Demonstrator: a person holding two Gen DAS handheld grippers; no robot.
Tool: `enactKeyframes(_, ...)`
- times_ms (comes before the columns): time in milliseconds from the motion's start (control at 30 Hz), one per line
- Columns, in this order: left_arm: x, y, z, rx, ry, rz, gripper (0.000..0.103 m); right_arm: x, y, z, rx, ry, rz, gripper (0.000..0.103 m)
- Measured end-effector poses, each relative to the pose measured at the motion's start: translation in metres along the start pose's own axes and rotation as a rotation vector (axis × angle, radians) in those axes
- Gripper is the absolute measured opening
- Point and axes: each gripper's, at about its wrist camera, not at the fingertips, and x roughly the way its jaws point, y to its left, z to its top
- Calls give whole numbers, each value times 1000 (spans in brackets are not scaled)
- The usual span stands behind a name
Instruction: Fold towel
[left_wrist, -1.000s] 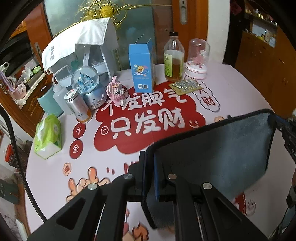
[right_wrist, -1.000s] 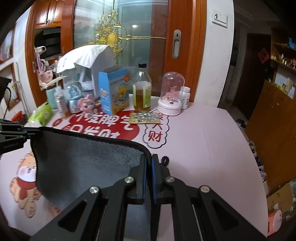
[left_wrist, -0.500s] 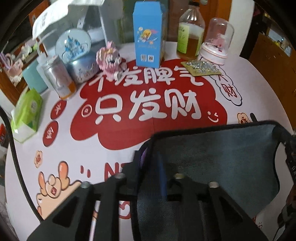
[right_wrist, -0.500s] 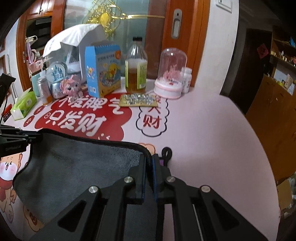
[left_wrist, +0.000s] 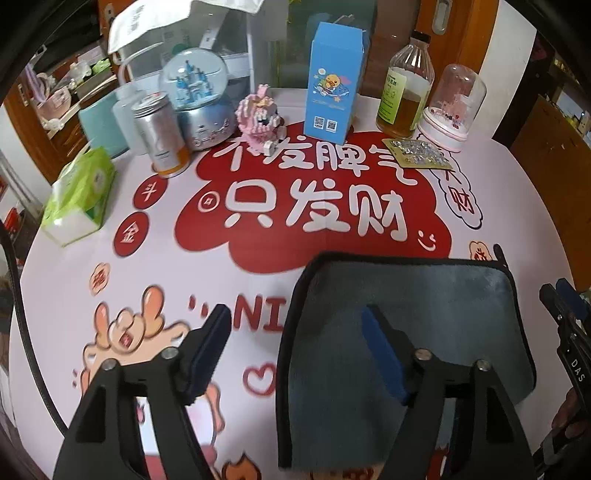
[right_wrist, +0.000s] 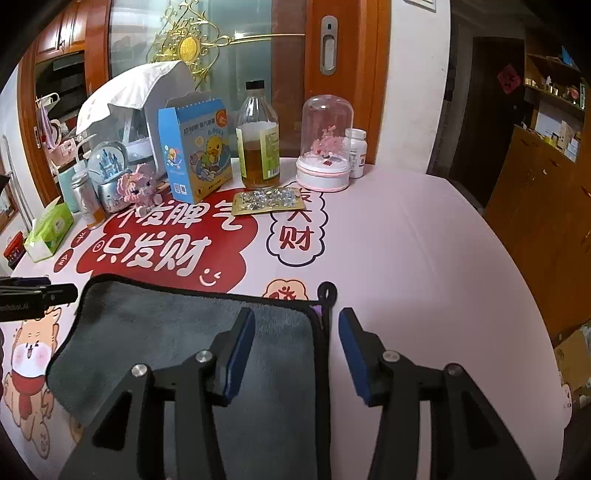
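- The left tool (left_wrist: 295, 332) is released, its jaws spread wide and gripping nothing; one blue pad hangs over the towel, the other over the bare tabletop beside the towel's left edge.
- The right tool (right_wrist: 297, 334) is likewise released, one pad above the towel, the other above the tabletop, straddling the towel's right edge.
- The grey towel (left_wrist: 424, 314) with black trim lies flat on the tabletop (right_wrist: 424, 258) at the near side, its black hanging loop (right_wrist: 327, 290) poking out at the far right corner.
- Beyond the towel, the pink table cover shows a red cloud with white Chinese characters (left_wrist: 314, 210).
- Further back, a blister pack (right_wrist: 267, 199) lies flat near a glass bottle of amber liquid (right_wrist: 258, 147).
- Along the far edge stand a blue duck carton (left_wrist: 332, 85), a pink block figure (left_wrist: 260, 120), a castle snow globe (left_wrist: 195, 92), a metal can (left_wrist: 159, 136) and a pink-based glass dome (left_wrist: 454, 107).
- A green tissue pack (left_wrist: 79, 195) sits at the far left.
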Motion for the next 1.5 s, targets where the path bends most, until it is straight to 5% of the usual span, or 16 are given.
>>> enactKeyframes(400,-59,9,-64,-32,5,17,76,-66,-7,-44,67,30,23,68)
enactKeyframes(900,-133,7,-146,-48,-13,3,81,-148,-11,-110,84,93,66,71)
enactKeyframes(1067,-166,-3,-163,-32,-49,-17,87,-182,-12,-118,78,95,75,72)
enactKeyframes(1500,-244,-37,-183,26,-105,-73,92,-267,-4,-112,31,97,149,93)
